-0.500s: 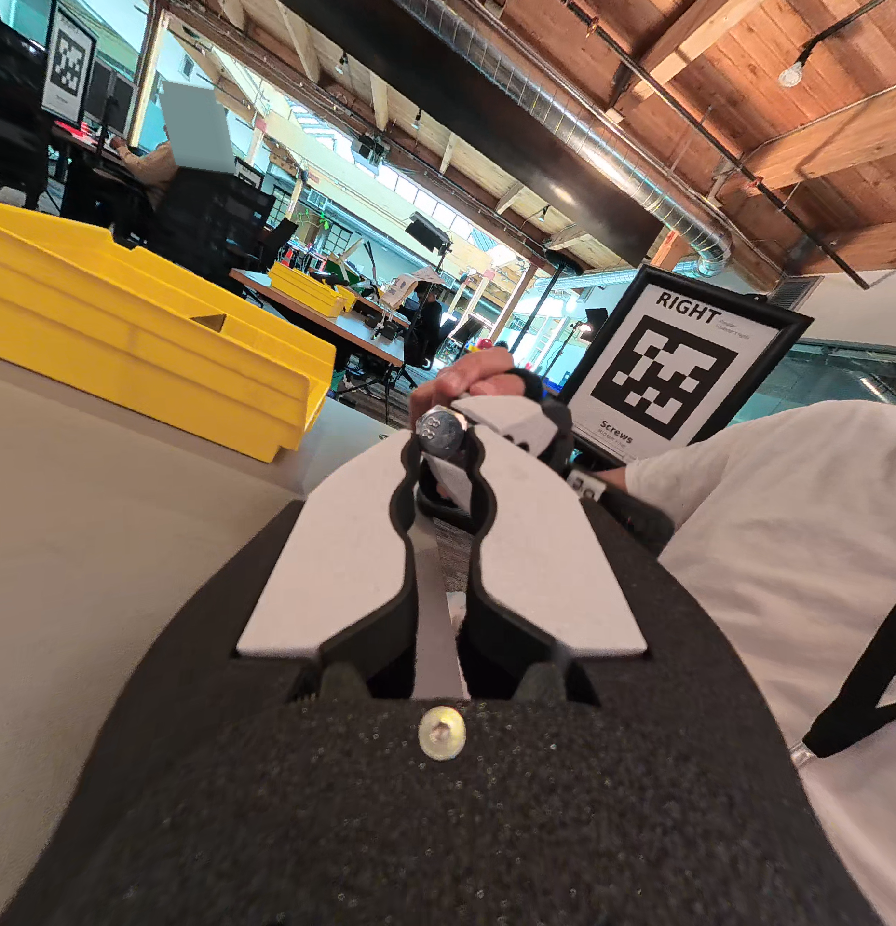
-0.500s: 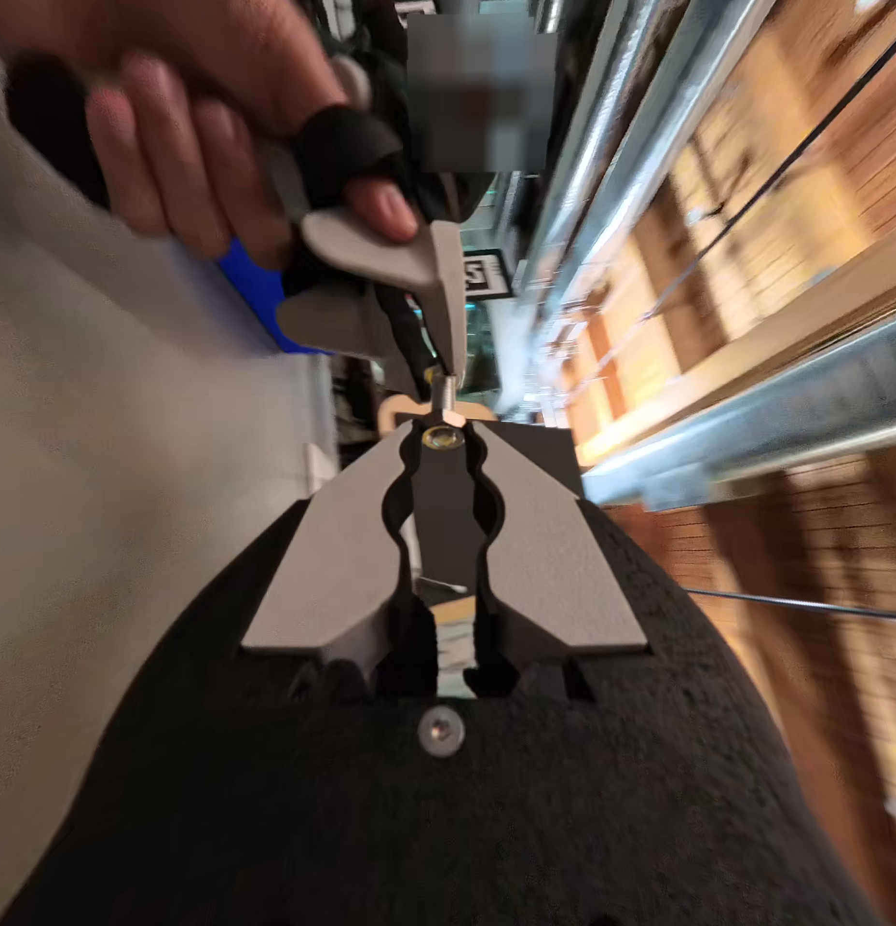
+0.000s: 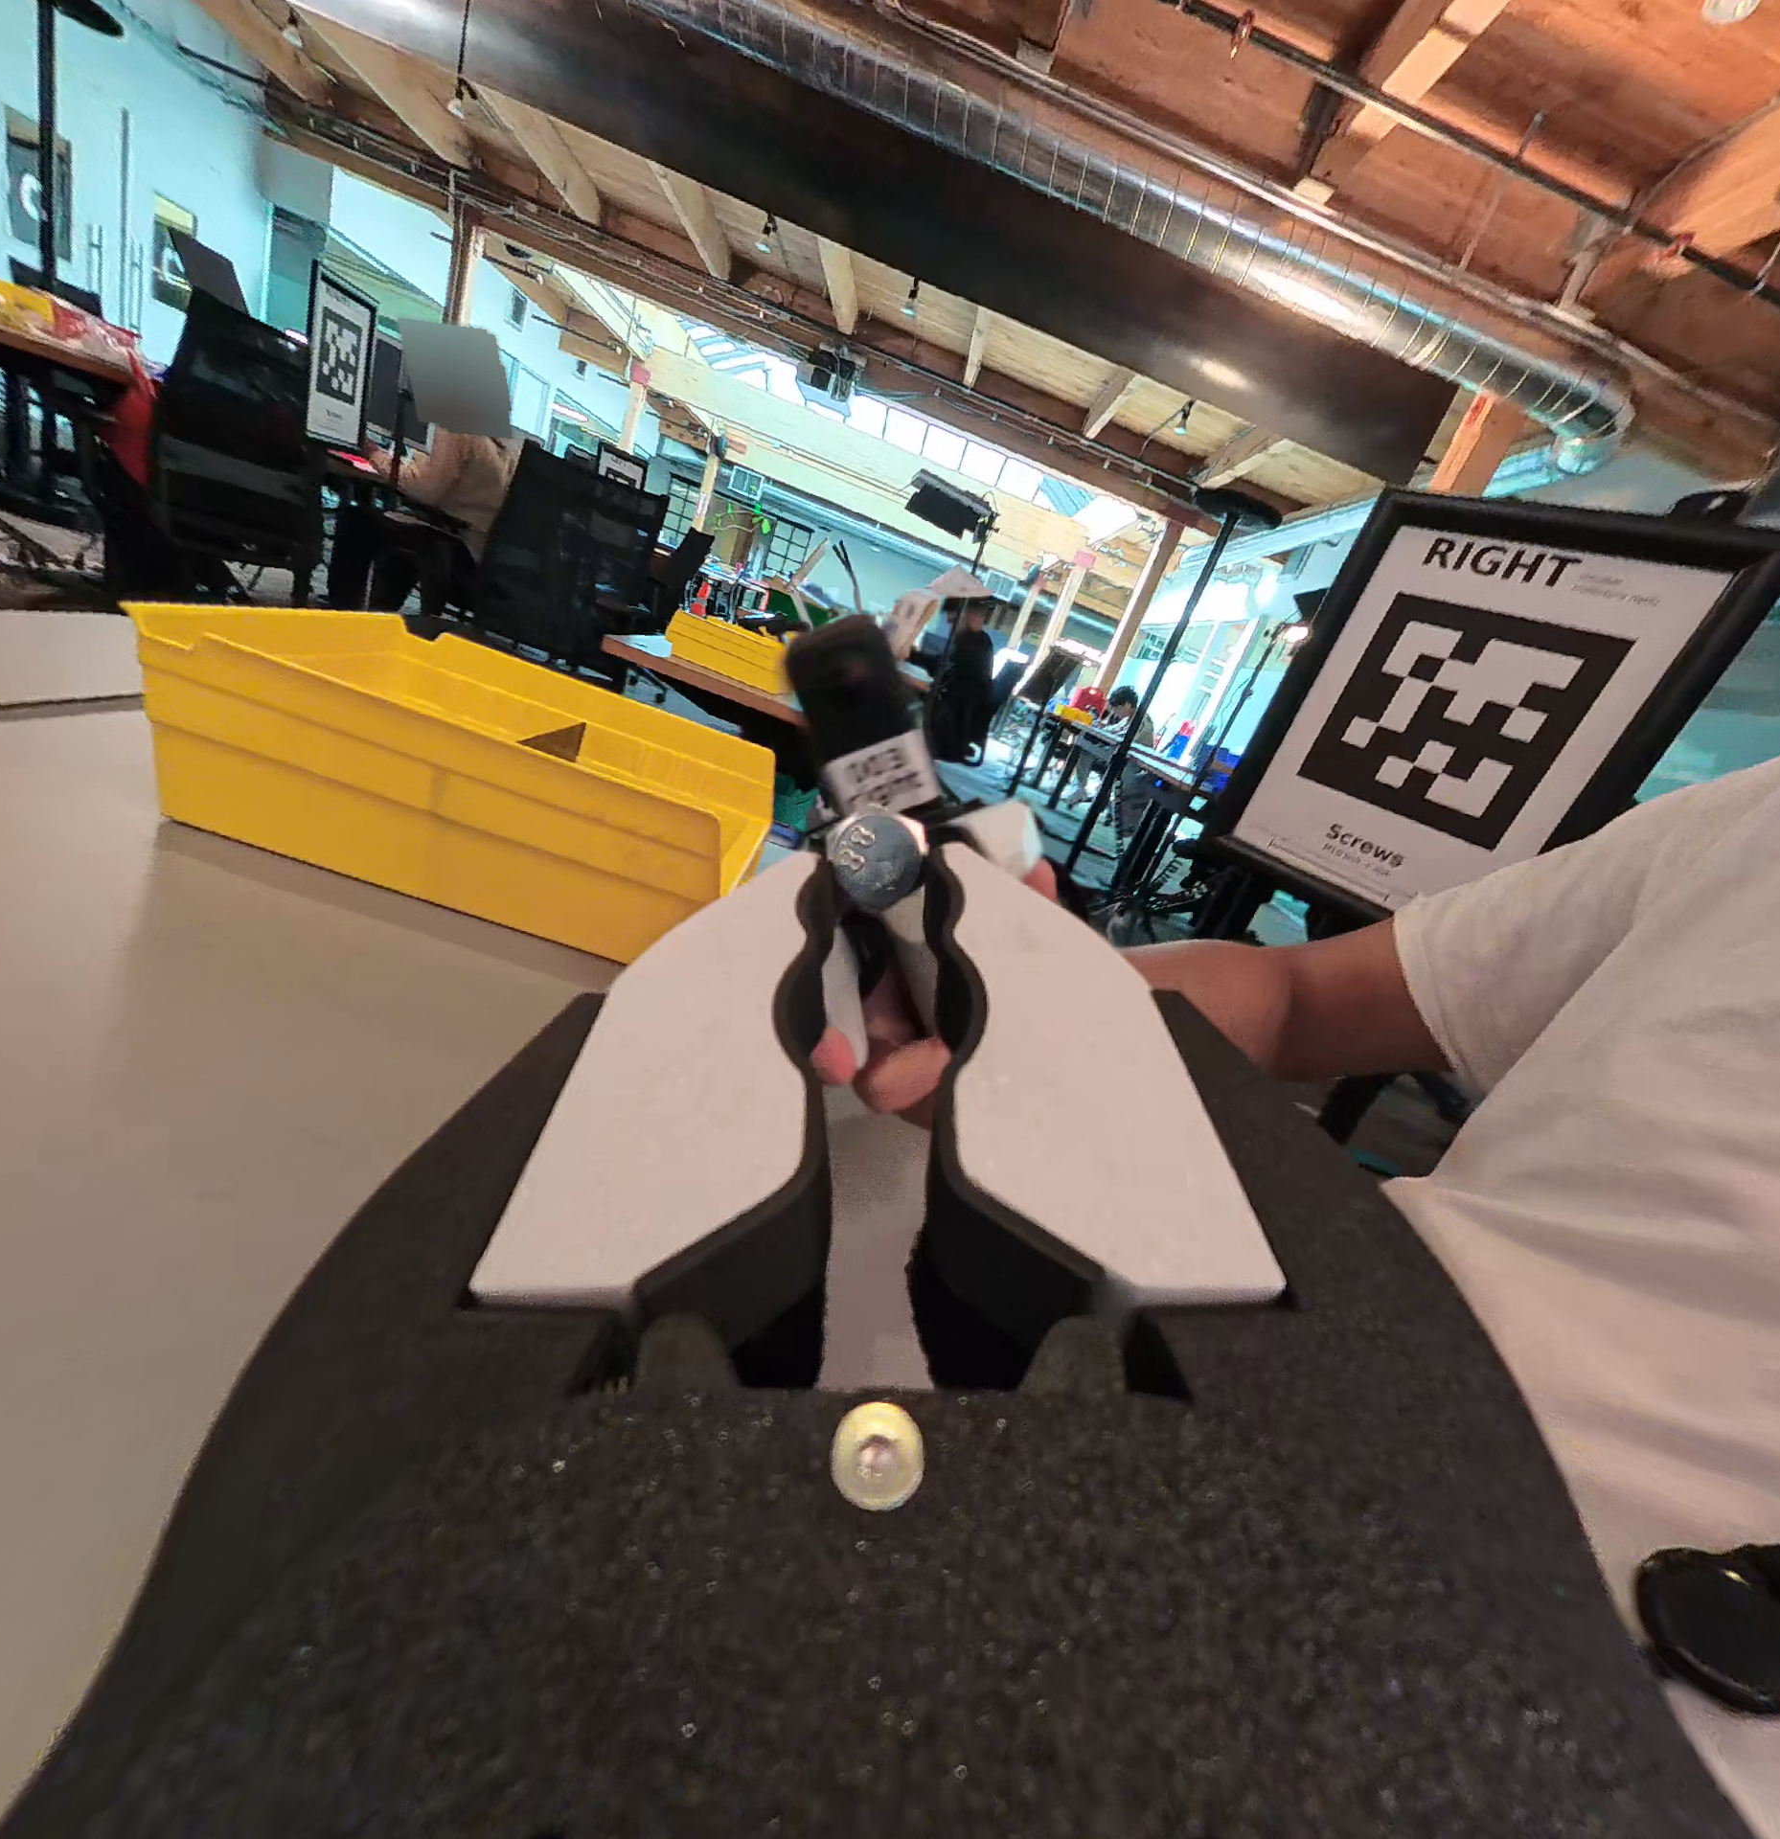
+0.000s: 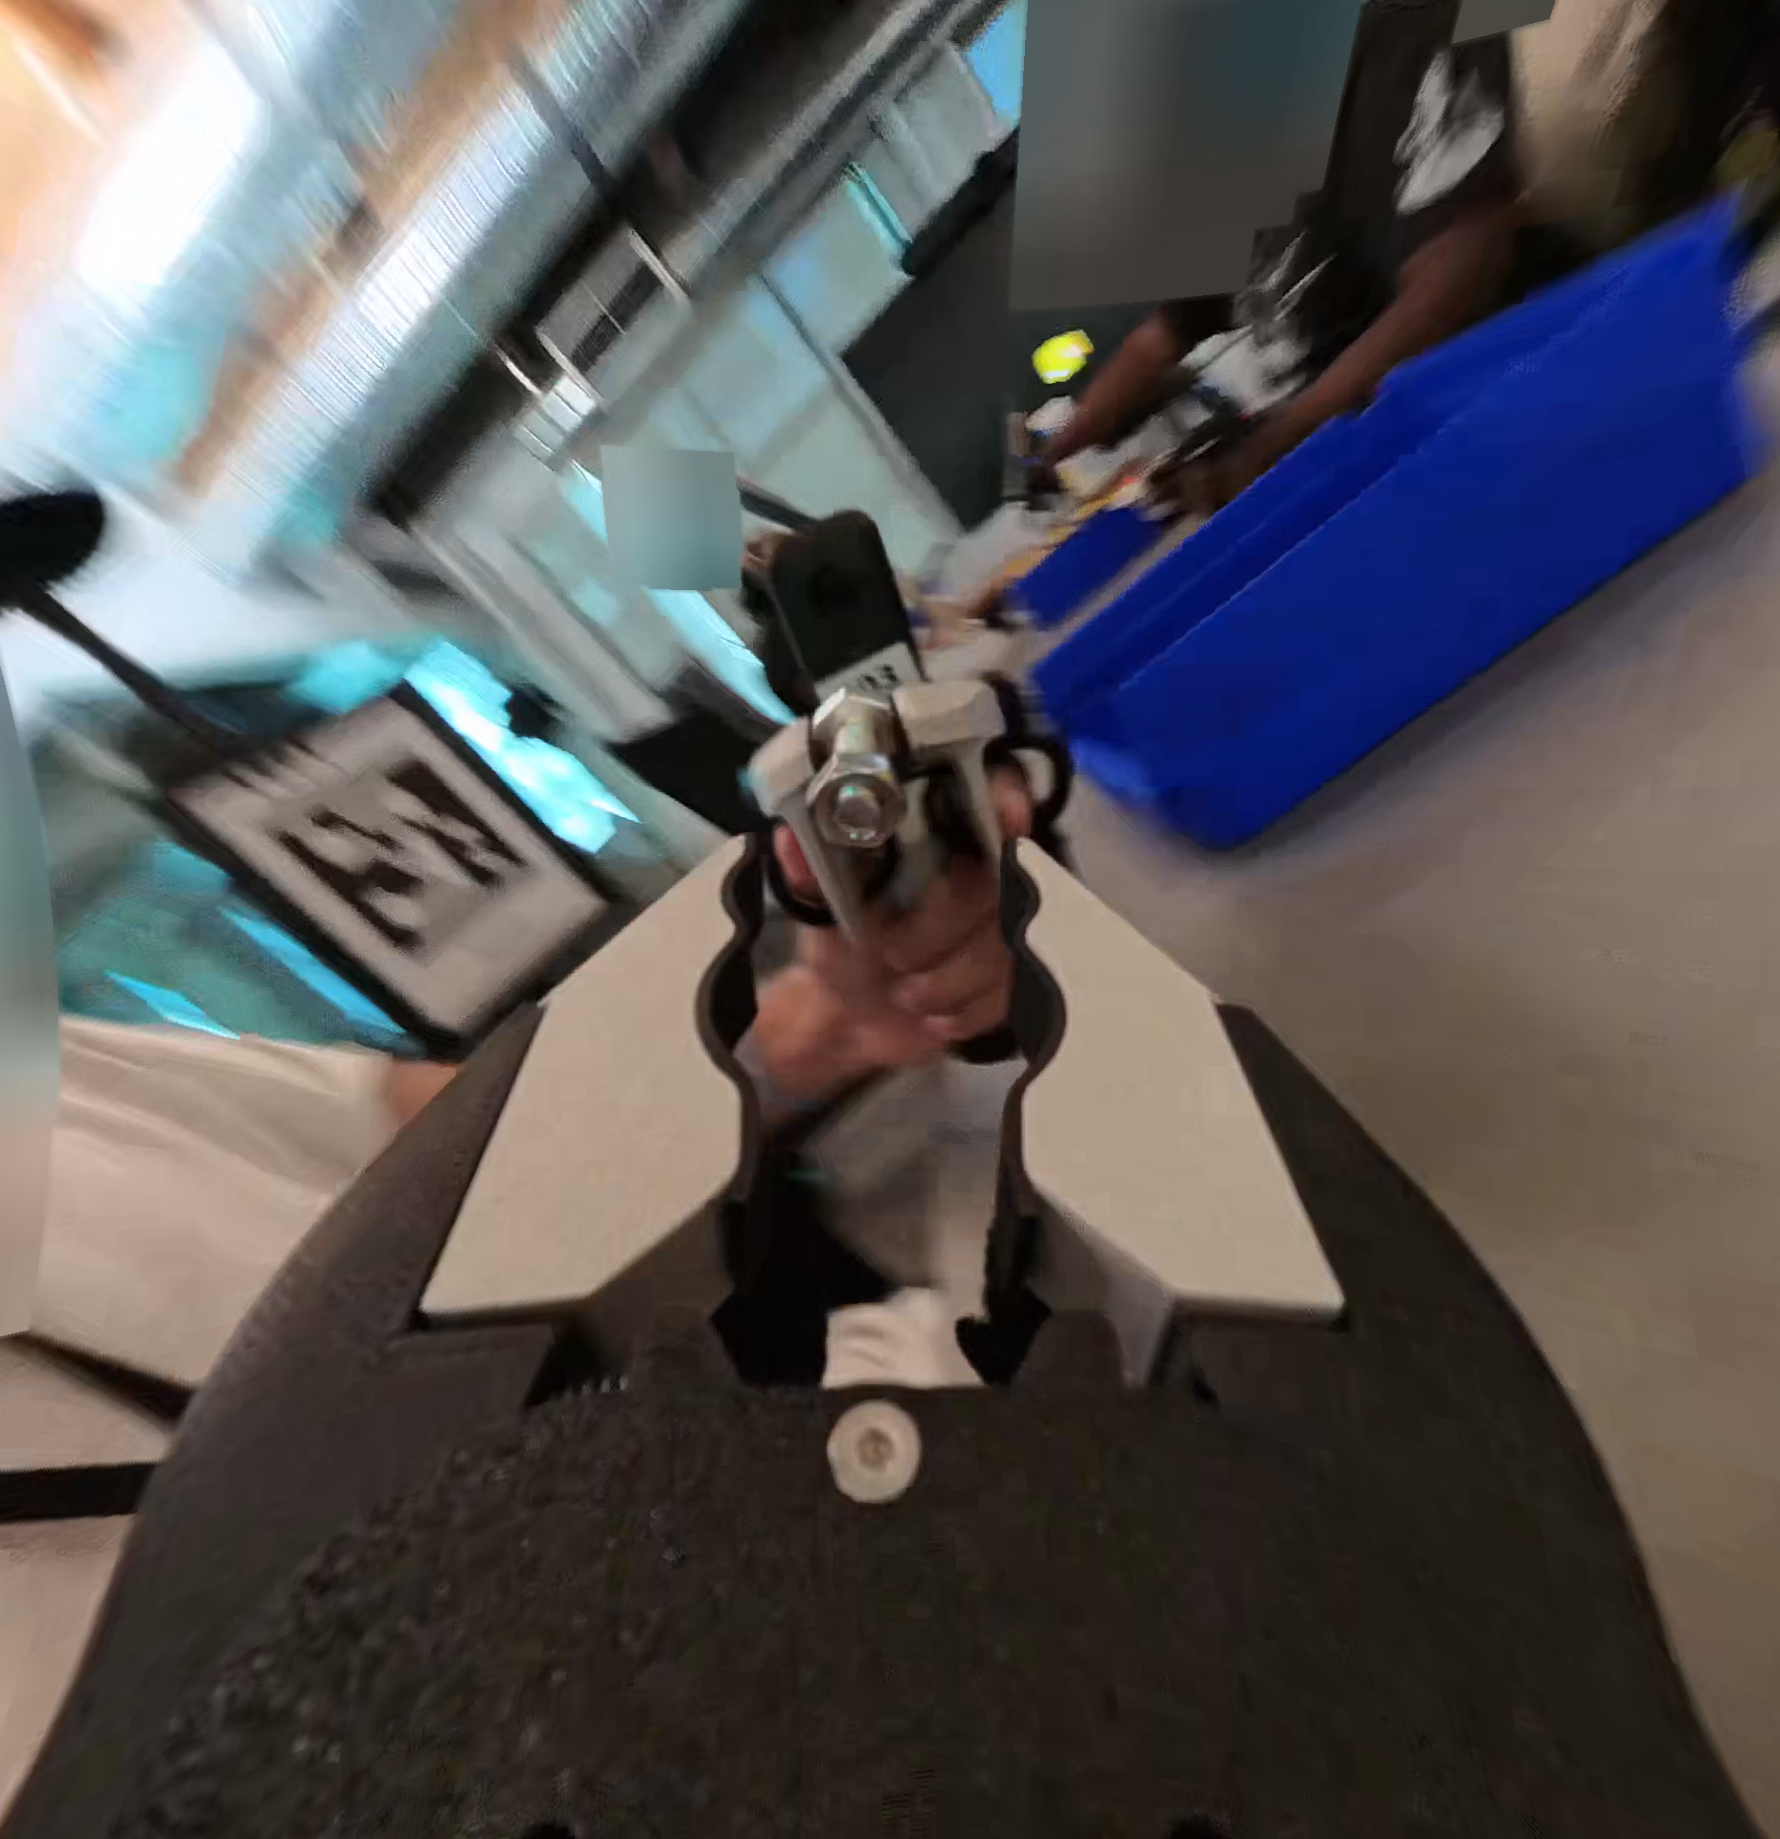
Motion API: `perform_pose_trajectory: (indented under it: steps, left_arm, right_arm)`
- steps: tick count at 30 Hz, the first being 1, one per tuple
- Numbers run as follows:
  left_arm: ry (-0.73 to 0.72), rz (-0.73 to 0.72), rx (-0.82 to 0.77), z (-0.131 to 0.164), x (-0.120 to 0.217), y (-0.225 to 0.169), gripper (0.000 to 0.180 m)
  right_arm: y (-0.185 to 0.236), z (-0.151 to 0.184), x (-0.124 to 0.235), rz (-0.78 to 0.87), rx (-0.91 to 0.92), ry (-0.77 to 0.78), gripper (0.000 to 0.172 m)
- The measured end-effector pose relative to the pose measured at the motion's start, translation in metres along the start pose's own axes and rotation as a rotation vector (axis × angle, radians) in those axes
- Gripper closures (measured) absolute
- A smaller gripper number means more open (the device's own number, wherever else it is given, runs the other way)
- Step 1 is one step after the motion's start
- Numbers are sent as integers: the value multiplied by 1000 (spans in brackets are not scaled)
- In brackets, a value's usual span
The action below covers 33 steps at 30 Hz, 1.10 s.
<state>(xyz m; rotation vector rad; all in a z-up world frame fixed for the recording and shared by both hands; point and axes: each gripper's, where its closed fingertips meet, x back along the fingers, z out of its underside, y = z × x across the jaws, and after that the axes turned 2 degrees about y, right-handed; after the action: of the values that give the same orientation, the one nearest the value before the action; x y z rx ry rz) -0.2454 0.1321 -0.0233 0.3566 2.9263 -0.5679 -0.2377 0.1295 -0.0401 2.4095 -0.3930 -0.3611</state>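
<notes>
Your tabletop (image 3: pixel 219 1045) carries a yellow bin (image 3: pixel 418 776) to the left of the bolt (image 3: pixel 871 866), and a blue bin (image 4: pixel 1414 597) beyond it. Your left gripper (image 3: pixel 873 876) is clamped on that bolt. Your right gripper (image 4: pixel 878 846) stands apart and bare, facing the 1 nut (image 4: pixel 851 796) on the bolt's thread.

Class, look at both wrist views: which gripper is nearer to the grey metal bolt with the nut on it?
Left. The left gripper is clamped on the grey metal bolt by its head; the right gripper stands open just short of its nut end, apart from it.
</notes>
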Motion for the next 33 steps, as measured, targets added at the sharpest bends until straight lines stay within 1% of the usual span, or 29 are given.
perform_pose_trajectory:
  steps: [1,2,4,7,9,12,14,16,21,24,25,26,27,29,31,33]
  left_arm:
    - [4,-9,-21,0,0,0,163]
    - [8,-15,-41,1,0,-1,163]
    - [19,-22,-75,2,-1,-1,164]
    - [43,-37,-125,6,-3,0,164]
    - [77,-49,-148,12,-5,3,164]
    - [92,-51,-154,14,-6,6,164]
    - [92,-39,-132,14,-5,6,164]
    - [84,-14,-91,14,-6,3,163]
    - [83,56,-11,16,-9,-7,163]
    - [87,80,21,17,-10,-10,164]
    - [88,95,41,18,-10,-11,164]
    - [87,109,60,19,-10,-11,164]
    - [86,113,72,19,-10,-11,164]
    - [84,111,88,19,-10,-10,164]
    - [69,118,104,17,-10,-10,163]
    - [45,116,109,13,-9,-9,164]
  right_arm:
    - [1,-2,1,-87,-143,-17,124]
    - [1,-3,2,-149,-249,-30,125]
    - [-1,-3,4,-201,-361,-33,131]
    - [-3,1,2,-179,-353,-4,139]
    - [-4,-4,4,-157,-319,-32,154]
    - [-6,-6,6,-81,-179,-26,155]
    - [-5,-6,6,9,30,10,155]
    - [-2,-5,6,132,353,76,155]
    - [8,-3,11,487,1378,228,155]
    - [11,-3,13,734,2011,334,155]
    - [12,-3,14,797,2199,355,155]
    - [13,-2,14,837,2335,363,154]
    - [13,-1,14,861,2408,363,154]
    - [11,0,14,859,2417,357,154]
    - [10,-1,13,808,2310,320,152]
    - [12,-1,13,732,2110,258,140]
